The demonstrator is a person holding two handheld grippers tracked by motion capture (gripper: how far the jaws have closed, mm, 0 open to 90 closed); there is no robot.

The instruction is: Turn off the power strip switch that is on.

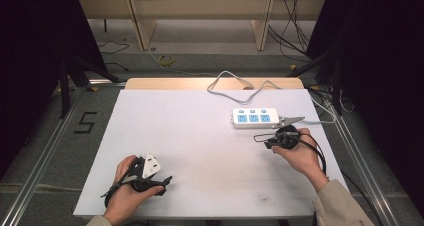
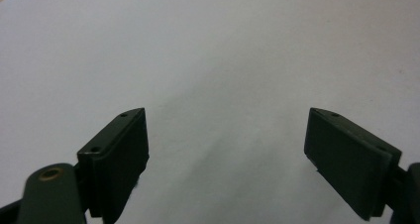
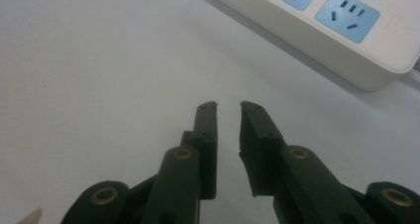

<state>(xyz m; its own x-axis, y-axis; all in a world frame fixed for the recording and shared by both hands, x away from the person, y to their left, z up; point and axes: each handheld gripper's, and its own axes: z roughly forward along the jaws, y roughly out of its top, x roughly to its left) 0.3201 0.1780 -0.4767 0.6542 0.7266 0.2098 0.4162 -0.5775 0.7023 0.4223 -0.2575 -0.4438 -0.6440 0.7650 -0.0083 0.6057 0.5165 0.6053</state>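
The white worktop (image 1: 200,136) carries a power strip (image 1: 254,118) toward two o'clock — rigid, light, smooth plastic, so take it across its narrow sides. Your right gripper (image 3: 229,107) sits just beside it, fingers nearly closed on nothing; your left gripper (image 2: 228,135), at seven o'clock, is spread wide.

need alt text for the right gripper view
A white power strip with blue sockets lies on a white table, just beyond and to the right of the right gripper. Its two black jaws stand nearly closed, a narrow gap between them, holding nothing.
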